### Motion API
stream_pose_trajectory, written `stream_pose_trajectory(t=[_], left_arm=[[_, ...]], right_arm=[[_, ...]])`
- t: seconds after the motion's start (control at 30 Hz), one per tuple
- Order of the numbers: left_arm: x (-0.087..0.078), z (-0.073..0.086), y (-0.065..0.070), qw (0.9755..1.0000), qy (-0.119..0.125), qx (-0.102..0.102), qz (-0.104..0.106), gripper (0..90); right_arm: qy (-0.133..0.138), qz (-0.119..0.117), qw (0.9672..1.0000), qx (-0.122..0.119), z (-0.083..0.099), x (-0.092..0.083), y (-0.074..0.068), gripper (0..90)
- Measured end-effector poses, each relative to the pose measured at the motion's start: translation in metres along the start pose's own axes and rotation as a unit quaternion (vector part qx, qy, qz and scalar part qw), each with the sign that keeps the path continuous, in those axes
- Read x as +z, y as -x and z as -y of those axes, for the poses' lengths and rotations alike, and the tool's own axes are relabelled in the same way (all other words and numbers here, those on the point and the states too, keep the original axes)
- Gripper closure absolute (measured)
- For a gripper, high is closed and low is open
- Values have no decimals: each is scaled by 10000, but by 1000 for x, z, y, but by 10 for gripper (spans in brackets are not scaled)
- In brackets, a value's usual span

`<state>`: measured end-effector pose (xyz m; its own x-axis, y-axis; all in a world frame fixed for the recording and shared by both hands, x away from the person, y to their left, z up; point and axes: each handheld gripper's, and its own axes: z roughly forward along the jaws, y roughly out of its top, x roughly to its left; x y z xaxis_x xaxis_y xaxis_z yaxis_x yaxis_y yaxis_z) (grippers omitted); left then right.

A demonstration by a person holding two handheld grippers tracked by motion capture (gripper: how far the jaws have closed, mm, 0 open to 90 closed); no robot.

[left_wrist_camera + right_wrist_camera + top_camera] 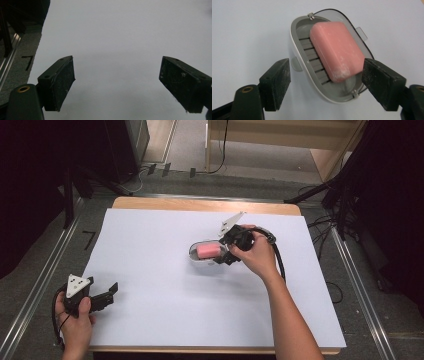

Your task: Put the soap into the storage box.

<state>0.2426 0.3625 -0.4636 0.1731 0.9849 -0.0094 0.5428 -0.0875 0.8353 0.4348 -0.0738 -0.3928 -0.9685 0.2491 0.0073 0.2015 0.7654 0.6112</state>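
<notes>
A pink bar of soap [209, 251] lies in a white oval soap dish [193, 255] near the middle of the table. In the right gripper view the soap [337, 50] rests tilted on the dish's grey slatted insert [312, 53], with a clear lid [360, 31] hinged open behind it. My right gripper [224, 251] stands open at the dish's right end. Its jaws straddle the near end of dish and soap [325, 72], the right one close beside the soap. At the front left, my left gripper [111, 295] is open over bare white sheet [117, 72].
A white sheet [165, 300] covers most of the wooden table [200, 204]. Metal rails [40, 285] run along both sides on grey floor. Black stands and cables [345, 215] crowd the right side, and a black 7 mark [28, 62] sits left of the sheet.
</notes>
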Motion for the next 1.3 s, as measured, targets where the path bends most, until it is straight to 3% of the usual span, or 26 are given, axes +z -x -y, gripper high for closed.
stream_pose_trajectory(t=[0.17,0.27,0.37,0.4,0.57,0.73,1.3], left_arm=[[0,0,0,10000,-1,12,-5,137],[0,0,0,10000,2,18,-11,137],[0,0,0,10000,-2,24,-8,137],[0,0,0,10000,0,28,-8,137],[0,0,1,10000,1,32,-24,137],[0,0,1,10000,4,31,-22,137],[0,0,2,10000,1,49,-50,137]], right_arm=[[93,80,9998,171,11,-6,-3,219],[141,353,9986,380,22,-11,-5,207],[172,389,9980,472,28,-13,-5,205],[261,436,9969,602,35,-15,-5,205],[358,497,9953,754,45,-18,-9,196],[547,702,9911,991,58,-23,-16,183],[731,1013,9835,1305,99,-30,-31,168]])
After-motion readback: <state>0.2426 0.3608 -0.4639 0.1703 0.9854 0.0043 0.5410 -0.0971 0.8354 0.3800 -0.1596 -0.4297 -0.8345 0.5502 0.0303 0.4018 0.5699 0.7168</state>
